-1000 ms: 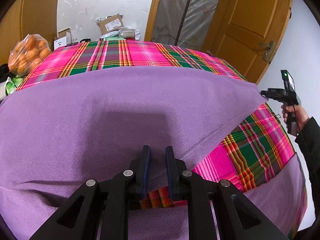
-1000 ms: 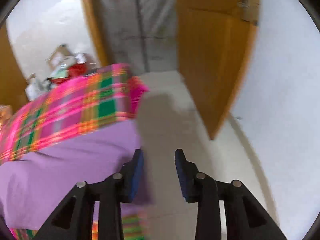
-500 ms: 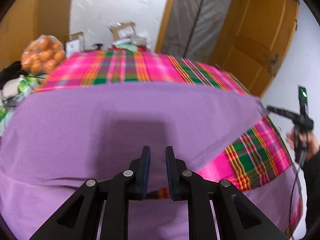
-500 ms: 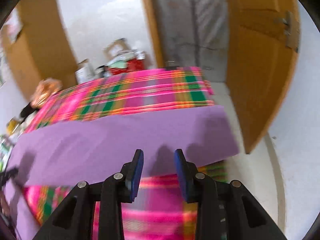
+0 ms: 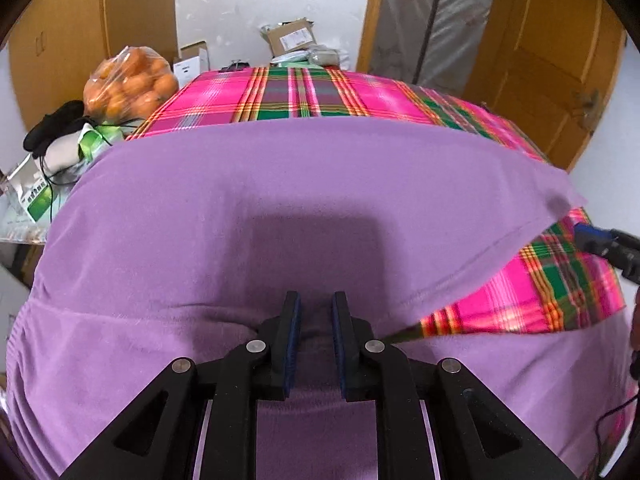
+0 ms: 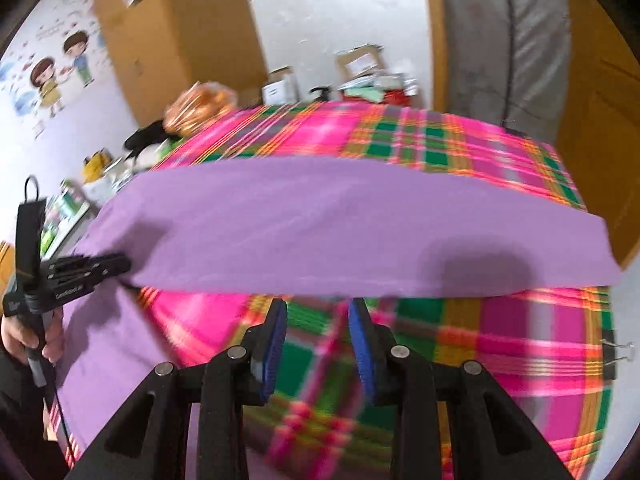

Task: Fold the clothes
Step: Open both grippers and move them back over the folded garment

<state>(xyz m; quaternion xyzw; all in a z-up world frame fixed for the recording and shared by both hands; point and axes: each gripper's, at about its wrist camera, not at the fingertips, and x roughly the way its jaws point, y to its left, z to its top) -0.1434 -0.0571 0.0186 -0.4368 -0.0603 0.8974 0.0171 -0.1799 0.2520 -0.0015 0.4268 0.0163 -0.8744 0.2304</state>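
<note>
The soft purple cloth [image 5: 280,208] lies across the middle of the bright pink checked tablecloth [image 6: 420,140], the left gripper [image 5: 314,320] pinches its near fold, and the right gripper [image 6: 318,320] hangs open and empty.

I am facing a white plastered wall [image 5: 240,4] with tall wooden cabinets [image 5: 100,32] standing to its left. A wooden panelled door [image 5: 552,60] is hanging open on the right, beside a grey plastic sheet [image 5: 432,12] covering the doorway. Cartoon children stickers [image 6: 60,68] are decorating the side wall.
</note>
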